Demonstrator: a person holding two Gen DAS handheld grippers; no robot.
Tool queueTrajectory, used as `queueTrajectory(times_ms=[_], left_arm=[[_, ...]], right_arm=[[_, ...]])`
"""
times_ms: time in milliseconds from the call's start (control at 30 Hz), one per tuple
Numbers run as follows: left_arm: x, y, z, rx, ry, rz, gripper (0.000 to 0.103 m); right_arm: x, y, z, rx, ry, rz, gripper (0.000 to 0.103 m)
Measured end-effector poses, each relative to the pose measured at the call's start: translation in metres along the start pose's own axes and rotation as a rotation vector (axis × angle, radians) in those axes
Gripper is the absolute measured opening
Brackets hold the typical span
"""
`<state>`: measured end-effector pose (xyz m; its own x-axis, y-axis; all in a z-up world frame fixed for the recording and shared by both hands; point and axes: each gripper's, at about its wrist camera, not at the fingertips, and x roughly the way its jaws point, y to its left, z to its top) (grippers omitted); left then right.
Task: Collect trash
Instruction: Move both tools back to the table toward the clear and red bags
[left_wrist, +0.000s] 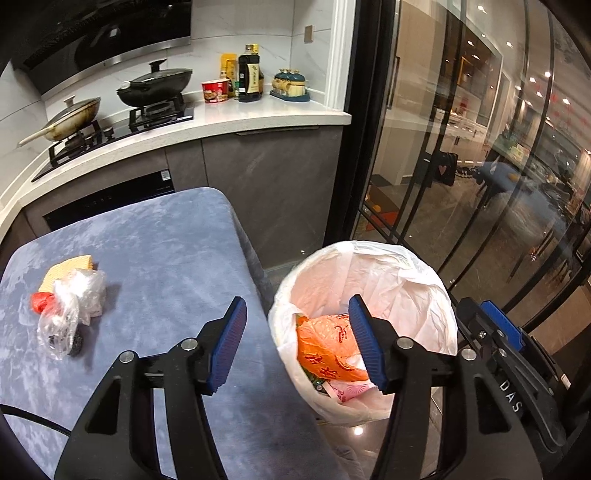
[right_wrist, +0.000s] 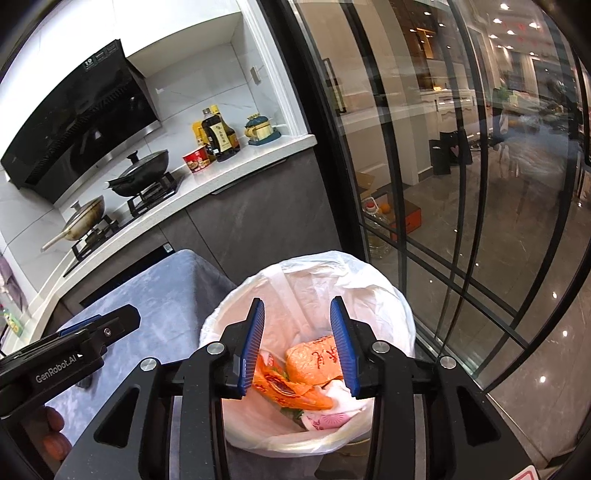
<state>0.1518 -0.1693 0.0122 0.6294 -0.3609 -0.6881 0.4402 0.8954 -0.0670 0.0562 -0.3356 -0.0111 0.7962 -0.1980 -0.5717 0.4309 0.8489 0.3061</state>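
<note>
A trash bin (left_wrist: 402, 266) lined with a white bag stands on the floor right of the blue-covered table (left_wrist: 155, 258). An orange wrapper (left_wrist: 325, 354) and other trash lie inside; they also show in the right wrist view (right_wrist: 310, 362). On the table's left lie crumpled clear plastic bags (left_wrist: 74, 299), a yellow wafer (left_wrist: 70, 269) and a red scrap (left_wrist: 40, 301). My left gripper (left_wrist: 295, 343) is open and empty, over the gap between table edge and bin. My right gripper (right_wrist: 297, 347) is open and empty above the bin (right_wrist: 362, 291); it also shows in the left wrist view (left_wrist: 502, 328).
A kitchen counter (left_wrist: 258, 114) behind holds a stove with two pans (left_wrist: 155, 85), a red noodle cup (left_wrist: 215, 91), bottles (left_wrist: 250, 74) and a jar set. Glass doors with black frames (left_wrist: 424, 147) stand to the right. A black cable (left_wrist: 33, 421) crosses the table's near left.
</note>
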Motion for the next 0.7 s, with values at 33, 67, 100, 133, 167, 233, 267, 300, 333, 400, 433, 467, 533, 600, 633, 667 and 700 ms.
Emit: queueTrajectory(times_ms=[33, 67, 100, 133, 167, 233, 267, 300, 333, 400, 433, 467, 533, 600, 633, 667, 700], left_arm=[[-0.001, 0.003, 0.000, -0.005, -0.002, 0.003, 0.055], [-0.003, 0.007, 0.000, -0.011, -0.004, 0.007, 0.055], [-0.005, 0.012, 0.000, -0.020, -0.007, 0.011, 0.055], [-0.007, 0.016, 0.001, -0.028, -0.009, 0.015, 0.055], [-0.009, 0.020, 0.001, -0.034, -0.012, 0.019, 0.055], [-0.013, 0.030, 0.000, -0.049, -0.018, 0.030, 0.056], [-0.015, 0.035, 0.000, -0.057, -0.021, 0.035, 0.057], [-0.019, 0.041, -0.001, -0.067, -0.025, 0.041, 0.058], [-0.022, 0.048, -0.002, -0.078, -0.028, 0.051, 0.061], [-0.027, 0.060, -0.003, -0.096, -0.033, 0.064, 0.063], [-0.030, 0.067, -0.003, -0.107, -0.035, 0.071, 0.063], [-0.033, 0.071, -0.004, -0.112, -0.036, 0.075, 0.063], [-0.039, 0.087, -0.007, -0.132, -0.041, 0.093, 0.065], [-0.045, 0.101, -0.010, -0.151, -0.044, 0.110, 0.065], [-0.048, 0.110, -0.011, -0.165, -0.046, 0.118, 0.066], [-0.051, 0.119, -0.013, -0.180, -0.048, 0.126, 0.066], [-0.053, 0.127, -0.015, -0.192, -0.050, 0.135, 0.066]], right_arm=[[-0.001, 0.004, 0.001, -0.006, -0.002, 0.006, 0.037], [-0.002, 0.006, 0.001, -0.010, -0.004, 0.010, 0.037], [-0.003, 0.010, 0.001, -0.014, -0.006, 0.014, 0.037], [-0.004, 0.013, 0.001, -0.018, -0.007, 0.019, 0.037], [-0.006, 0.018, 0.001, -0.023, -0.008, 0.027, 0.037], [-0.009, 0.026, 0.001, -0.037, -0.012, 0.041, 0.038], [-0.011, 0.030, 0.002, -0.042, -0.015, 0.046, 0.039], [-0.013, 0.036, 0.002, -0.048, -0.020, 0.053, 0.042], [-0.015, 0.041, 0.001, -0.054, -0.024, 0.059, 0.042], [-0.017, 0.052, 0.001, -0.065, -0.025, 0.078, 0.042], [-0.017, 0.057, 0.000, -0.070, -0.024, 0.087, 0.042], [-0.019, 0.061, -0.001, -0.075, -0.024, 0.095, 0.042], [-0.020, 0.073, -0.004, -0.088, -0.021, 0.113, 0.043], [-0.021, 0.086, -0.008, -0.106, -0.017, 0.132, 0.043], [-0.021, 0.093, -0.009, -0.113, -0.014, 0.141, 0.042], [-0.021, 0.101, -0.011, -0.122, -0.010, 0.152, 0.043], [-0.021, 0.108, -0.013, -0.130, -0.006, 0.162, 0.042]])
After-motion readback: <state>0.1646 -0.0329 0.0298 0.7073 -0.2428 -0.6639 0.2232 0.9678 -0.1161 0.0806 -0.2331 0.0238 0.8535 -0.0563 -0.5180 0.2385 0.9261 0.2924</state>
